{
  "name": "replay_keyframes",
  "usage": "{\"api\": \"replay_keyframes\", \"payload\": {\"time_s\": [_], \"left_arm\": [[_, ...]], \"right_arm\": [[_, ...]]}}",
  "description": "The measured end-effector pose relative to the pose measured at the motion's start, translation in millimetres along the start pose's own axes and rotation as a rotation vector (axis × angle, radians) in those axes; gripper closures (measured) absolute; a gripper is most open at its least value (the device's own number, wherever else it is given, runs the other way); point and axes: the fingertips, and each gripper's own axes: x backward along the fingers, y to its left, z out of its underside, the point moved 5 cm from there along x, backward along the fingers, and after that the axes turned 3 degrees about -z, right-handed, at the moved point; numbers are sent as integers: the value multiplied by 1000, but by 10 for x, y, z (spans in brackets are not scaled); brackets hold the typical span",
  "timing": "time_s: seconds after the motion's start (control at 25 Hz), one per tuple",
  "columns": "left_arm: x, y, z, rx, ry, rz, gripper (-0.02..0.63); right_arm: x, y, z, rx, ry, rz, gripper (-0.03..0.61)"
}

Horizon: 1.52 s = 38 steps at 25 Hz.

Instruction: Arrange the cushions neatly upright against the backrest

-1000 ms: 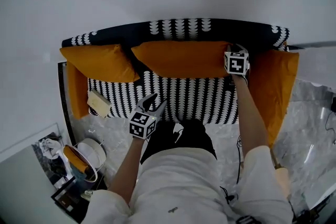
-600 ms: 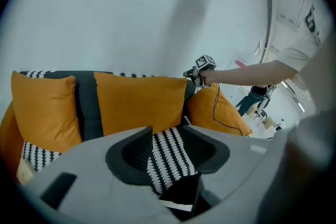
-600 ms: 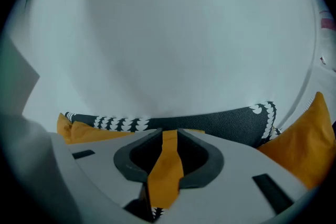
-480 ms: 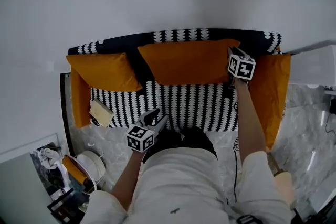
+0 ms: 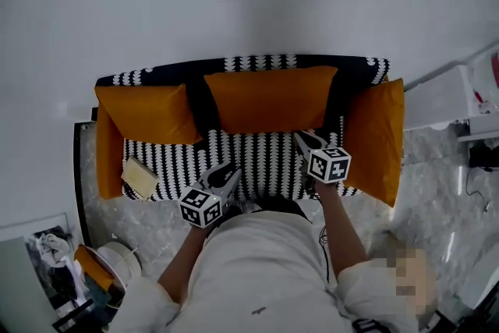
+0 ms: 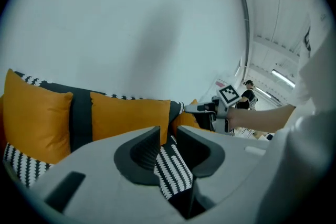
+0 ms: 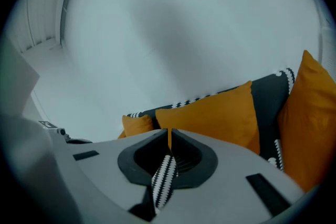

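Observation:
Three orange cushions stand upright against the backrest of a black-and-white patterned sofa (image 5: 265, 156): the left cushion (image 5: 144, 113), the middle cushion (image 5: 269, 99) and the right cushion (image 5: 374, 138). In the left gripper view they show as the left cushion (image 6: 34, 118) and the middle cushion (image 6: 128, 115). My left gripper (image 5: 226, 177) hovers over the seat's front edge; its jaws have just been closing and stand narrowly open with nothing between them. My right gripper (image 5: 302, 138) hangs over the seat in front of the middle cushion (image 7: 215, 113). Its jaws have just been closing and are shut on nothing.
A beige block (image 5: 140, 177) lies on the seat's left end beside an orange side cushion (image 5: 105, 160). A white round object (image 5: 117, 261) sits on the marble floor at the left. White furniture (image 5: 444, 97) stands right of the sofa, and a plain wall rises behind it.
My right gripper has come off the middle cushion's right upper corner and pulled back over the seat. The left gripper has risen a little. The cushions stand as before.

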Motion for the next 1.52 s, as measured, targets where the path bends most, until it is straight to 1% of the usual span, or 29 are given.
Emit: {"api": "replay_keyframes", "payload": {"time_s": [0.08,0.16,0.24,0.32,0.44,0.52,0.6,0.68,0.72,0.84,0.92,1.0,1.12,1.2,1.28,1.32,1.36,1.44,1.48,1.52], "left_arm": [[217,-68,100,-4,-26,16,522],[418,-120,234,-12,-25,48,534],[604,-140,363,-20,-21,75,545],[787,-125,454,-17,-24,95,571],[1052,-101,558,-14,-25,134,588],[1186,-106,674,-15,-14,192,600],[1261,-132,840,27,-1,271,601],[1338,-238,1070,92,24,352,601],[1370,-312,1184,105,44,384,601],[1443,-536,1398,65,96,435,601],[1494,-659,1407,42,98,454,601],[1519,-745,1320,32,77,464,601],[1559,-856,1185,-8,34,450,601],[1564,-924,1172,-45,23,408,601],[1522,-1031,1225,-60,23,357,601],[1492,-1124,1261,-49,21,344,601],[1463,-1247,1293,-30,17,344,601],[1402,-1555,1337,-13,13,364,601],[1369,-1721,1347,-28,13,376,601],[1339,-1885,1352,-55,14,385,601]], "right_arm": [[70,361,281,-58,-15,-35,552],[82,722,525,-98,-24,-59,555],[111,1057,737,-82,-4,-85,558],[180,1344,923,-37,32,-102,561],[325,1744,1209,-17,52,-97,565],[414,1968,1466,-16,73,-78,565],[486,2109,1739,11,125,-50,565],[630,2201,1987,27,161,-18,565],[729,2231,2076,23,161,-2,565],[1039,2241,2231,-11,121,41,566],[1193,2216,2276,-43,83,54,566],[1272,2190,2235,-53,42,46,566],[1350,2201,2120,-9,-6,2,566],[1443,2214,2068,39,-15,-22,566],[1624,2176,2026,70,-26,-34,566],[1757,2144,2004,56,-46,-48,566],[1909,2114,1981,16,-80,-75,566],[2215,2066,1955,-96,-164,-153,566],[2346,2038,1963,-135,-195,-186,566],[2459,2004,1987,-147,-210,-207,566]]}}
